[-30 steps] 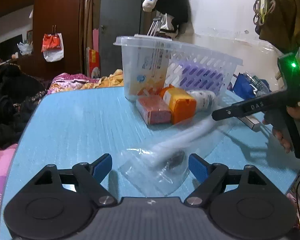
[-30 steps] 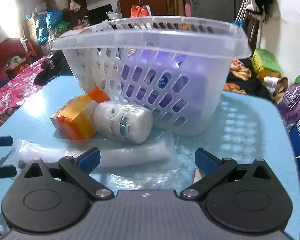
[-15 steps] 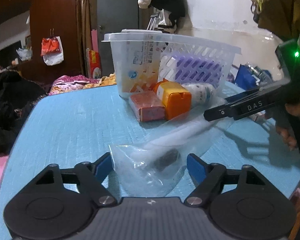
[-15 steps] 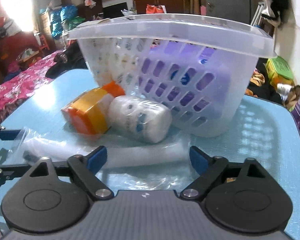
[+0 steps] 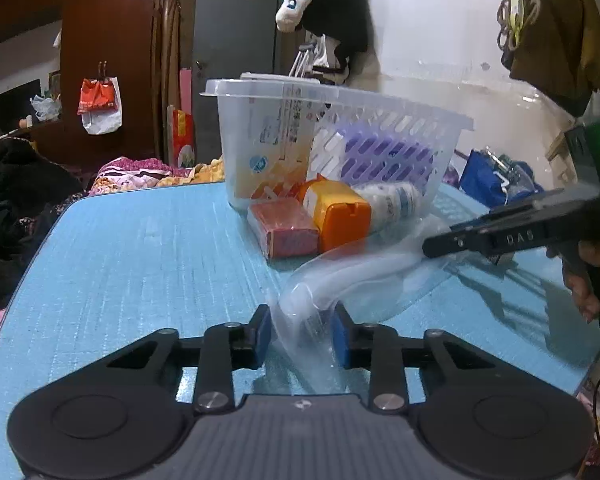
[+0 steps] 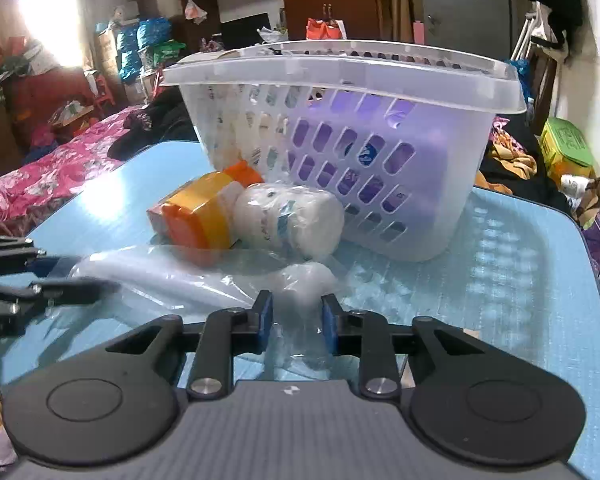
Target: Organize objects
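Note:
A clear plastic bag [image 5: 351, 280] with a white tube inside lies on the blue table [image 5: 140, 248]. My left gripper [image 5: 301, 334] is shut on one end of the bag. My right gripper [image 6: 296, 320] is shut on its other end, where the bag [image 6: 204, 276] bunches up. Behind it lie an orange box [image 5: 339, 216], a red box [image 5: 284, 232] and a white wrapped roll [image 6: 288, 220], against a translucent basket [image 6: 439, 152].
The basket [image 5: 399, 136] holds a purple item and a carton. The right gripper's body [image 5: 539, 228] and hand show in the left wrist view. Bedding and clutter lie beyond the table's edges. A blue bag [image 5: 495, 184] sits at the right.
Both grippers have closed from wide open onto the ends of the plastic bag. The bag is bunched and slightly raised between them.

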Tool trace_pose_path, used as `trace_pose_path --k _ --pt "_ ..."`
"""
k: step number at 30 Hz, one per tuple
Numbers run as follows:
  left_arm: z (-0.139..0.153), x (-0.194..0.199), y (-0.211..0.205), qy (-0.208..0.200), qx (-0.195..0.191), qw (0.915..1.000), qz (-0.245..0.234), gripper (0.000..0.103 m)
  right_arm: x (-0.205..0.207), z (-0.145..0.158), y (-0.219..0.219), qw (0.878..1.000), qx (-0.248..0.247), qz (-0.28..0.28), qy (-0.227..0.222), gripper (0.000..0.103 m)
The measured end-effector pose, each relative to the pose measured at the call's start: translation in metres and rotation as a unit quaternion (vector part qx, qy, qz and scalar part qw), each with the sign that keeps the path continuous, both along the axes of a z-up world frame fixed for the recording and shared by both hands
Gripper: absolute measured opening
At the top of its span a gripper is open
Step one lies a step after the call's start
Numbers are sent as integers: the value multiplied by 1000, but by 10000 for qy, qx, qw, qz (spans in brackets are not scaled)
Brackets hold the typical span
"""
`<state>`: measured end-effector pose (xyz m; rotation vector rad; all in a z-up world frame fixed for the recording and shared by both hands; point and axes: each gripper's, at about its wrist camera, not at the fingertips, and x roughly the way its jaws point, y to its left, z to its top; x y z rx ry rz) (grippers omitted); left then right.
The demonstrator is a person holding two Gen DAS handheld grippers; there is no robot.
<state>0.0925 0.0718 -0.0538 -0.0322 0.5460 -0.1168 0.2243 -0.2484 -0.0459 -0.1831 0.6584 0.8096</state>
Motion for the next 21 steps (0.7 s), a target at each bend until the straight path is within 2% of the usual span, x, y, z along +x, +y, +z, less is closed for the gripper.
trace_pose_path --k 9,16,21 --pt "7 -12 3 -315 -149 9993 -110 25 -25 15 0 9989 63 136 -442 23" --pt "12 -18 0 -492 -190 9985 -168 24 -33 26 -2 9978 162 137 -633 22" --pt "28 -29 -1 -851 -320 9957 -152 24 -42 40 -10 9960 375 101 -810 22"
